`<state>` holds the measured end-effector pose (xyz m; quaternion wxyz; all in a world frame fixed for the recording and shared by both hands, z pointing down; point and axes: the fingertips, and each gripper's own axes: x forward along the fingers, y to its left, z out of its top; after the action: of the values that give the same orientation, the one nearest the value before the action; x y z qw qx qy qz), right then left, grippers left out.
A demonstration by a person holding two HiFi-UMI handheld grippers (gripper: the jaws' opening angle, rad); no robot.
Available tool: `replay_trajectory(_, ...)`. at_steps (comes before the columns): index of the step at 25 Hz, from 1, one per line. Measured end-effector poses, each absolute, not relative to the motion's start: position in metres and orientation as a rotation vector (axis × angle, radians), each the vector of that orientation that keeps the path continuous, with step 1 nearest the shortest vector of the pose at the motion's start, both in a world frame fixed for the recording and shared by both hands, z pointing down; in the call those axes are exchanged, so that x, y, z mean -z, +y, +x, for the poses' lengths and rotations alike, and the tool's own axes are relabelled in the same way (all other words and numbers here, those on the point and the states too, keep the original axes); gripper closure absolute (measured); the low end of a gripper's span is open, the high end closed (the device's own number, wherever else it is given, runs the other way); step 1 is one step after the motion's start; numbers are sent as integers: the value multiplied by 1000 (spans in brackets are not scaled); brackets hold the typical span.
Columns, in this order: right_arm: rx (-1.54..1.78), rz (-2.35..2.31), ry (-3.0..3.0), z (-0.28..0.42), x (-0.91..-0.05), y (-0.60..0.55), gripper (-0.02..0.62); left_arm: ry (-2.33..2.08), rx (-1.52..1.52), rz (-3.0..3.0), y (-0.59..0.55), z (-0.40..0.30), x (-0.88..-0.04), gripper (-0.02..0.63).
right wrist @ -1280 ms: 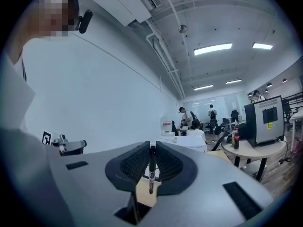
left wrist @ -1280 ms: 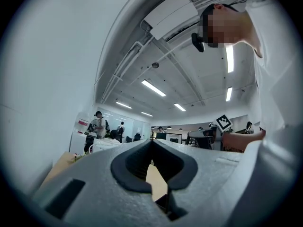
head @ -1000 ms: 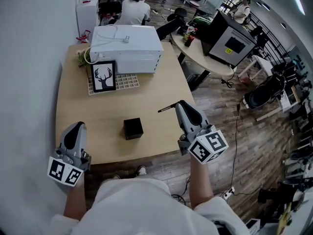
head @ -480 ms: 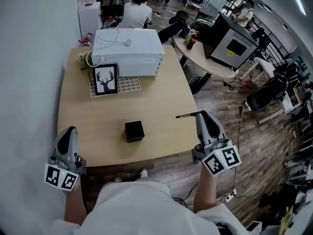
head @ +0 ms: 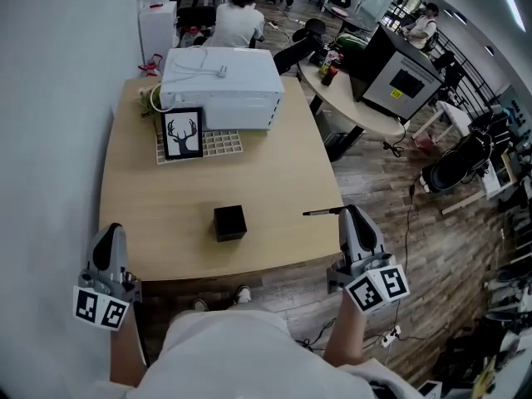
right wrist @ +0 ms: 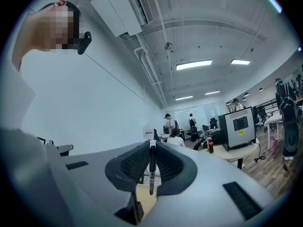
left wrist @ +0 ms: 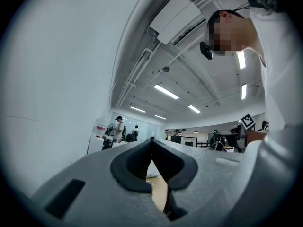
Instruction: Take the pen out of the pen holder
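One pen is the whole job, and it's already out. The right gripper has its jaws clamped on one end of it, w/ the rest sticking sideways over the right edge of the table, well apart from the black pen holder. In the right gripper view it shows as a thin dark line pinched between the ribbed pads. The left gripper hangs off the table's near-left corner, jaws together on nothing (its own view shows only tabletop behind the met tips).

Risks, as I judge them:
- The grip is at the pen's end, so the long free part works as a lever. A bump vs. the table edge or a quick swing could pivot it in the pads or pull it loose.
- The right gripper sits past the table edge, over wood floor. A dropped pen would prob. land and roll down there, not on the top. Slackening the jaws too soon does the same.
- The holder looks light & free-standing, so a low pass could tip it.

Count: 1 pen, 1 pen holder (no 2nd pen seen poking out), 2 grippers, 1 table, 1 white countertop appliance, 1 framed deer picture and 1 grid mat under it.
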<state>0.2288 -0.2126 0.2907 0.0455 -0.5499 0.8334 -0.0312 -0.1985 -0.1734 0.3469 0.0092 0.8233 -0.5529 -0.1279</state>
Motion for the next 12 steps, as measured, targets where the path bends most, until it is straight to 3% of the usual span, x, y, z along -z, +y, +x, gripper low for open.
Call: replay_trajectory(12,97,-1584,2606,204,-290,-229,552,-1809,396,2495,-158,-213,-353,595)
